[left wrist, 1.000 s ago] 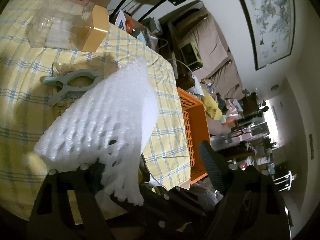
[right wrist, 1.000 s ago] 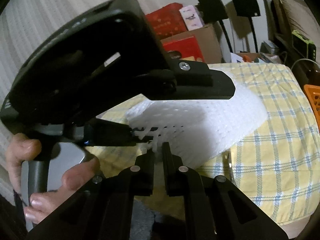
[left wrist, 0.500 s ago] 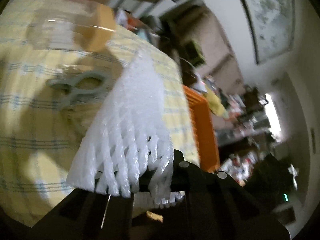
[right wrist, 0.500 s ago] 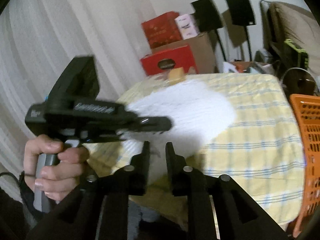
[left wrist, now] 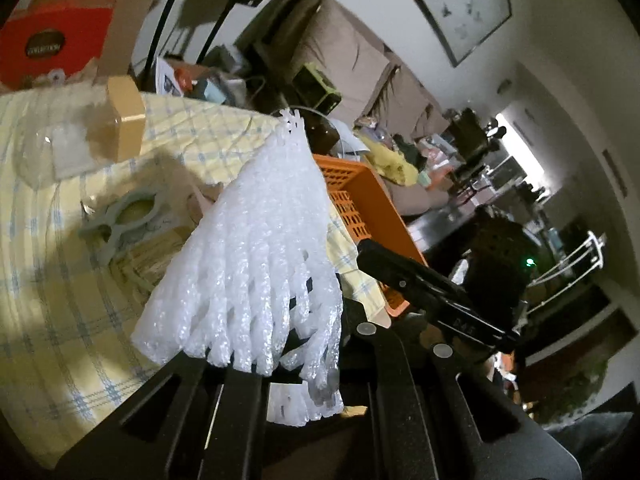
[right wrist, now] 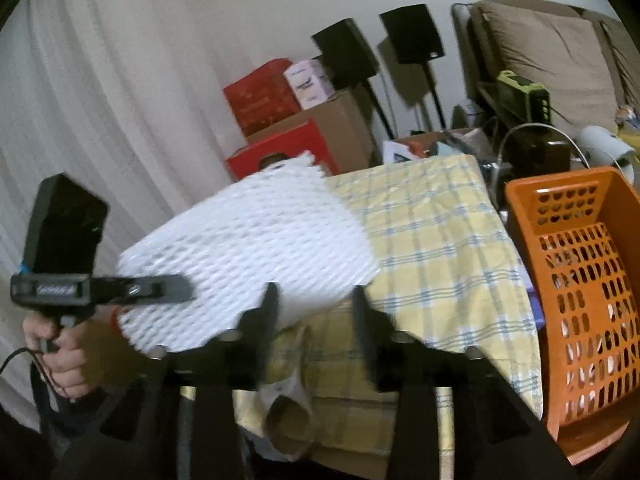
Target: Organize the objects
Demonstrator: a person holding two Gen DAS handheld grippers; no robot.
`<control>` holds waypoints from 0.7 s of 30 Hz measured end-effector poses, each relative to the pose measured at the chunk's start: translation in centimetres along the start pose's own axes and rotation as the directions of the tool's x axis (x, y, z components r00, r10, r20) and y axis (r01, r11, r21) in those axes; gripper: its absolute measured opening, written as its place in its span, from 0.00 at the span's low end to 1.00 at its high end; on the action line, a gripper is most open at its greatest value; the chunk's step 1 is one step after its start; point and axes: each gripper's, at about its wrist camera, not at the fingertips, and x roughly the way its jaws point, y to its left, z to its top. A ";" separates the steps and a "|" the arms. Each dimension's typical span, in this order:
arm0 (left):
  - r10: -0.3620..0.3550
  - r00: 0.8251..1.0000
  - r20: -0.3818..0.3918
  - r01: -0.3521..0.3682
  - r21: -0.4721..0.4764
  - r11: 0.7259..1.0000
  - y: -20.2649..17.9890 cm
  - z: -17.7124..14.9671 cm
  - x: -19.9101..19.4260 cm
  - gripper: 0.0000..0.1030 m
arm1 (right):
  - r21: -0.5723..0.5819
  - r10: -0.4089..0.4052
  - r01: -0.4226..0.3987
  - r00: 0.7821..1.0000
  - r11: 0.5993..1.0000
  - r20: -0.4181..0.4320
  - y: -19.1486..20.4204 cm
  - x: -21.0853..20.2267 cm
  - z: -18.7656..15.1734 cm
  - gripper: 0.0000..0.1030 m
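Observation:
A white foam net sleeve [left wrist: 256, 264] hangs above the yellow checked tablecloth [left wrist: 48, 312], and my left gripper [left wrist: 316, 360] is shut on its frayed lower edge. In the right wrist view the same net [right wrist: 256, 248] spreads out flat from the left gripper [right wrist: 180, 288], which a hand [right wrist: 60, 356] holds at the left. My right gripper [right wrist: 316, 312] sits just in front of the net's near edge. Its jaws are opening and nothing is between them. One right finger [left wrist: 400, 276] shows beside the net in the left wrist view.
An orange slotted basket [right wrist: 580, 280] stands off the table's right side. On the cloth lie a grey-green clip [left wrist: 120, 220] and a clear container with a tan lid [left wrist: 124, 120]. Red and cardboard boxes [right wrist: 280, 148] and two speakers [right wrist: 412, 36] stand behind the table.
My left gripper shut on the foam net, then lifted and rolled it. My right gripper let go of the net, drew back to the right and spread its jaws.

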 end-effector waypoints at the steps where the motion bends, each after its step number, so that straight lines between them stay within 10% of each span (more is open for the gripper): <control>1: 0.013 1.000 -0.001 -0.013 0.012 1.000 -0.2 -0.1 -0.3 0.06 | 0.005 0.003 -0.003 1.000 1.000 0.001 -0.3 0.1 0.0 0.49; 6: -0.106 0.994 0.001 0.105 0.072 0.992 -2.1 -0.1 -1.4 0.06 | -0.017 -0.008 0.008 1.000 1.000 -0.025 -0.6 -0.1 -0.4 0.80; 21: -0.278 0.954 -0.110 0.290 0.117 0.950 -3.6 -0.9 1.4 0.06 | -0.063 0.151 -0.145 0.982 0.987 0.113 0.0 -2.8 -0.3 0.95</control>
